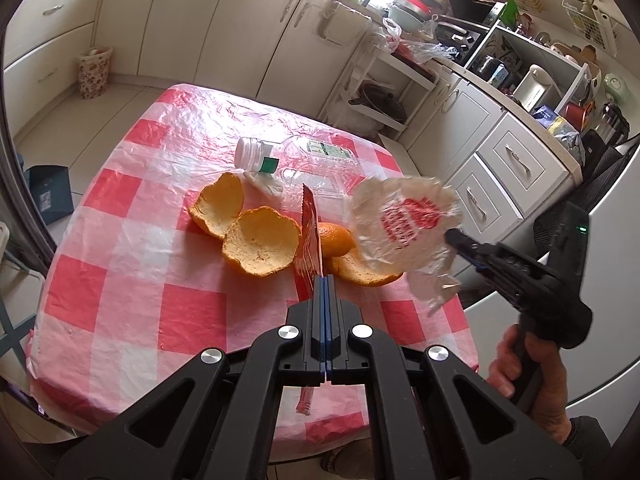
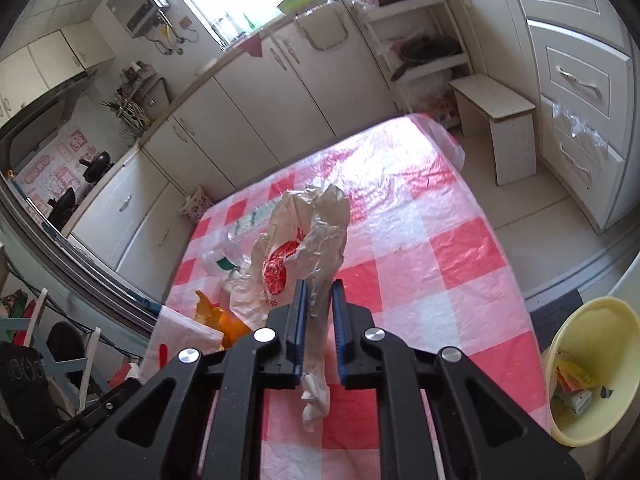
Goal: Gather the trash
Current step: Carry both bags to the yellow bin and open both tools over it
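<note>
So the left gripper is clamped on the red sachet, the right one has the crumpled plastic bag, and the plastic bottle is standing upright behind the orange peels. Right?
Not quite. The plastic bottle lies on its side behind the orange peels, as the left wrist view shows. The rest holds: the left gripper is clamped on the red sachet, and the right gripper has the crumpled plastic bag.

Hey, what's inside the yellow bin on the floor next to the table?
In the right wrist view, the yellow bin holds a few pieces of rubbish: a small yellow and orange carton and a pale packet below it. The bin's near wall hides its bottom.
</note>
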Tool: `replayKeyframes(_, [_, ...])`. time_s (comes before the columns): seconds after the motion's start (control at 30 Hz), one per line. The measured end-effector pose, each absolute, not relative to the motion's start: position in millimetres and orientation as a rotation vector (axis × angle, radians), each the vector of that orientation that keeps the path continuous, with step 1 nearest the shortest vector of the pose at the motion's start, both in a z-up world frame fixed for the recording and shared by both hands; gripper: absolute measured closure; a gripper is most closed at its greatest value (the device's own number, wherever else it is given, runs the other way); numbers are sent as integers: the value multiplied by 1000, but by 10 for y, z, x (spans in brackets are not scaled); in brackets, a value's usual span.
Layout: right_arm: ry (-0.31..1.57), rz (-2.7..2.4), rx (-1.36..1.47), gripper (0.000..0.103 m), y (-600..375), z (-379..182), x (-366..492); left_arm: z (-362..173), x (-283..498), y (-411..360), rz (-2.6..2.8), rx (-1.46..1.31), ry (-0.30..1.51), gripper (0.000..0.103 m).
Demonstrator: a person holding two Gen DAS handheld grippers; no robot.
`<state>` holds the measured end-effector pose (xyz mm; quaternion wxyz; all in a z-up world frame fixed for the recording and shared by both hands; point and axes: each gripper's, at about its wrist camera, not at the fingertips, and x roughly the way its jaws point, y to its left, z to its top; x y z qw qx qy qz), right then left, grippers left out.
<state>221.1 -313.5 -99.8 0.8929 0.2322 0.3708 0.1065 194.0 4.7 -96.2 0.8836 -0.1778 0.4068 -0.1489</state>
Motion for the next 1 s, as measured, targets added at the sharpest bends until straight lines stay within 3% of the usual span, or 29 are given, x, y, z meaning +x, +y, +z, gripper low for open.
replayKeyframes(1.0, [645,28,524,91,-4400,-781,1538,-918,1934,94,-330,-415,810,103])
